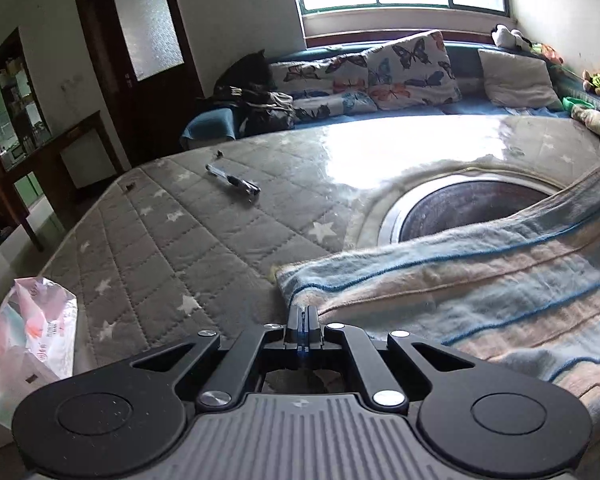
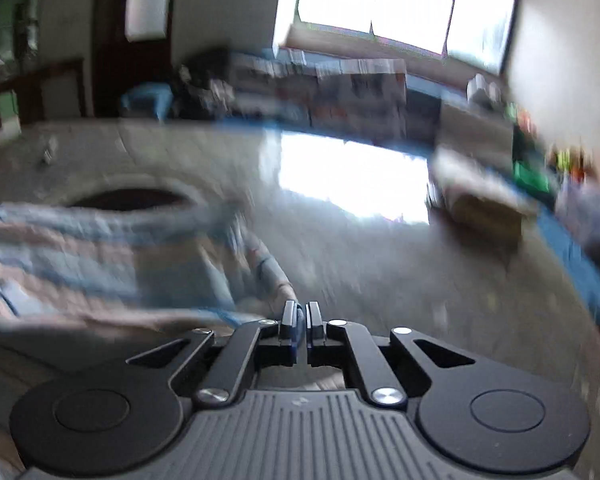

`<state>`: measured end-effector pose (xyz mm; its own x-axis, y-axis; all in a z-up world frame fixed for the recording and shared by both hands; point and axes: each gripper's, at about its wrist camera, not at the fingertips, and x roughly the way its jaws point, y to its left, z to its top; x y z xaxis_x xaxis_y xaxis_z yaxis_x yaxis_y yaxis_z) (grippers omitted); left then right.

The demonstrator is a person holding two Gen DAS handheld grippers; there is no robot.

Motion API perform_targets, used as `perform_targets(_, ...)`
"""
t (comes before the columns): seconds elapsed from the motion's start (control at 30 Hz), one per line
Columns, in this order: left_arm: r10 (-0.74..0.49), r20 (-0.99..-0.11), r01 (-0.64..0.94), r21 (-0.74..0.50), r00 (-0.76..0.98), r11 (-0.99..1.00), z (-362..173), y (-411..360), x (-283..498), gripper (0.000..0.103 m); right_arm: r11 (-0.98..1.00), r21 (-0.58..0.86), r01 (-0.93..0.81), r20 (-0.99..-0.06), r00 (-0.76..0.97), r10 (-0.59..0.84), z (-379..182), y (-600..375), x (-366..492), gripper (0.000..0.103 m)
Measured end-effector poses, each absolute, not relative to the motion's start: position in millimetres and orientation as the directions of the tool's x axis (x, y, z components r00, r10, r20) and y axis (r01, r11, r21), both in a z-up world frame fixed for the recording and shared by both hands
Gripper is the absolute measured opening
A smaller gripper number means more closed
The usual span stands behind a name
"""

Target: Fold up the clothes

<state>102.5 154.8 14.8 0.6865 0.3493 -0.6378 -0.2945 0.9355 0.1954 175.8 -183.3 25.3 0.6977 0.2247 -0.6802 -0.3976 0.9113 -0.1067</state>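
Note:
A fleece cloth (image 1: pixel 480 280) with blue, beige and pale stripes lies on the grey quilted mattress (image 1: pixel 172 240). It fills the right half of the left wrist view. My left gripper (image 1: pixel 303 312) is at the cloth's near left corner, its jaws shut with a sliver of blue fabric between them. The right wrist view is blurred by motion. There the same striped cloth (image 2: pixel 80 256) spreads to the left, and a ridge of it runs down into my right gripper (image 2: pixel 300 316). That gripper is shut on a blue fold.
Behind the cloth lies a cream piece with a dark round patch (image 1: pixel 468 204). A black and silver tool (image 1: pixel 234 180) rests on the mattress to the far left. A pink plastic bag (image 1: pixel 28 340) stands off the near left edge. Butterfly pillows (image 1: pixel 412 68) line the far side.

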Motion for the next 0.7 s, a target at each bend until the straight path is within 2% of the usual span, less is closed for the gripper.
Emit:
perform_targets(0.13, 0.333, -0.642, -0.293, 0.172, 0.690, 0.940, 21, 162, 102, 0.007, 0.912, -0.057, -0.407, -0.666, 0.696, 0.269, 36, -187, 186, 0.013)
perform_targets(0.2, 0.331, -0.638, -0.303, 0.158, 0.695, 0.940, 27, 166, 104, 0.013, 0.902, -0.058, -0.428, -0.650, 0.702, 0.292, 41, -178, 197, 0.027)
perform_targets(0.23, 0.334, -0.634, -0.308, 0.156, 0.697, 0.938, 30, 167, 105, 0.016, 0.896, -0.058, -0.440, -0.644, 0.703, 0.303, 43, -173, 203, 0.029)
perform_targets(0.3, 0.338, -0.628, -0.319, 0.148, 0.701, 0.936, 35, 171, 107, 0.024, 0.888, -0.042, -0.458, -0.648, 0.689, 0.325, 43, -164, 217, 0.029)
perform_targets(0.5, 0.310, -0.653, -0.311, 0.119, 0.691, 0.943, 36, 182, 125, 0.037, 0.843, -0.025, -0.537, -0.720, 0.595, 0.358, 16, -133, 262, 0.029)
perform_targets(0.63, 0.279, -0.681, -0.301, 0.090, 0.677, 0.949, 29, 188, 134, 0.038, 0.823, -0.005, -0.569, -0.739, 0.557, 0.380, 1, -121, 271, 0.030)
perform_targets(0.67, 0.272, -0.687, -0.300, 0.082, 0.674, 0.950, 28, 189, 135, 0.038, 0.819, -0.007, -0.574, -0.740, 0.553, 0.382, 0, -118, 270, 0.028)
perform_targets(0.7, 0.264, -0.690, -0.297, 0.074, 0.674, 0.952, 27, 189, 136, 0.038, 0.812, -0.009, -0.583, -0.741, 0.550, 0.386, 0, -116, 268, 0.013)
